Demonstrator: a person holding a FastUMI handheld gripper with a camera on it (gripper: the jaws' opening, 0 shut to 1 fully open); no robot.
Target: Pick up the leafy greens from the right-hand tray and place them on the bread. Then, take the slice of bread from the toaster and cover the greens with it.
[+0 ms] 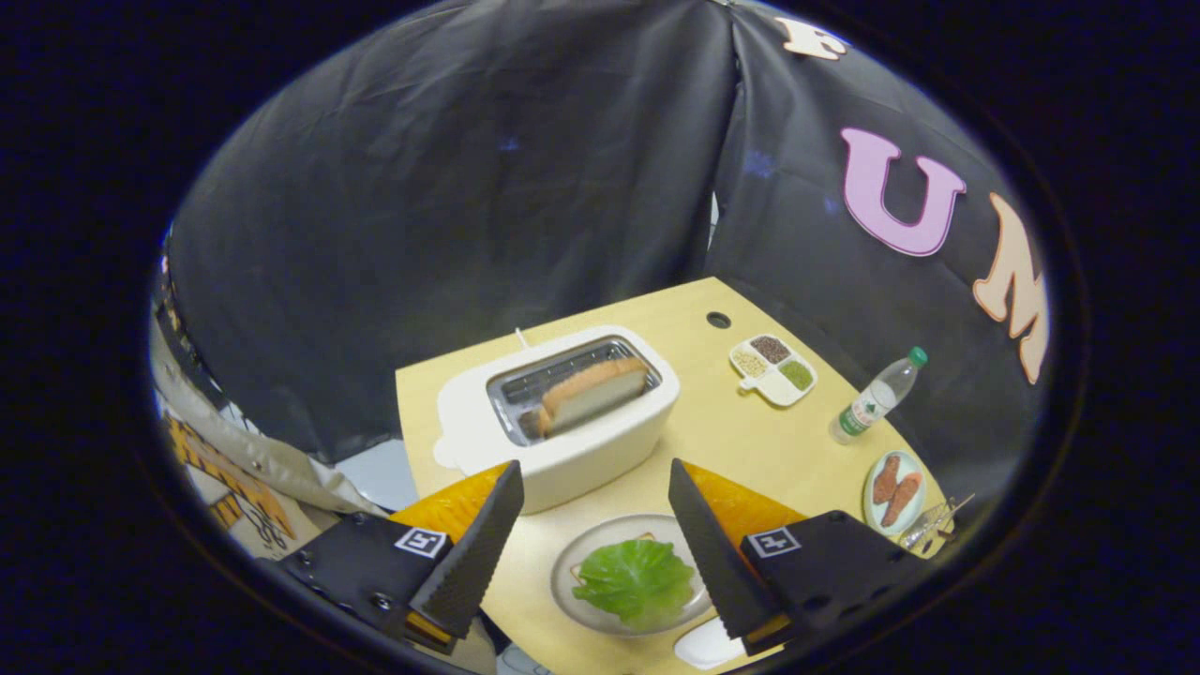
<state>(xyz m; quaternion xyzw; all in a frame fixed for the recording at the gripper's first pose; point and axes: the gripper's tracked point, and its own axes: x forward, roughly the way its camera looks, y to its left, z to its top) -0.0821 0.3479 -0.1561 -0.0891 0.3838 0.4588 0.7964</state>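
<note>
A white toaster (562, 427) stands on the wooden table (750, 441), just beyond my fingertips, with a slice of bread (592, 391) leaning in its slot. Below, between my fingers, a grey plate (574, 564) holds a green leaf (637, 581) lying over a slice of bread whose edge barely shows. My gripper (596, 478) hovers above the plate, open, with nothing between its fingers.
A white divided tray (774, 369) of seeds sits beyond the toaster to the right. A clear water bottle (876, 397) with a green cap stands near the table's right edge. A small plate (893, 492) with brown pieces lies nearer.
</note>
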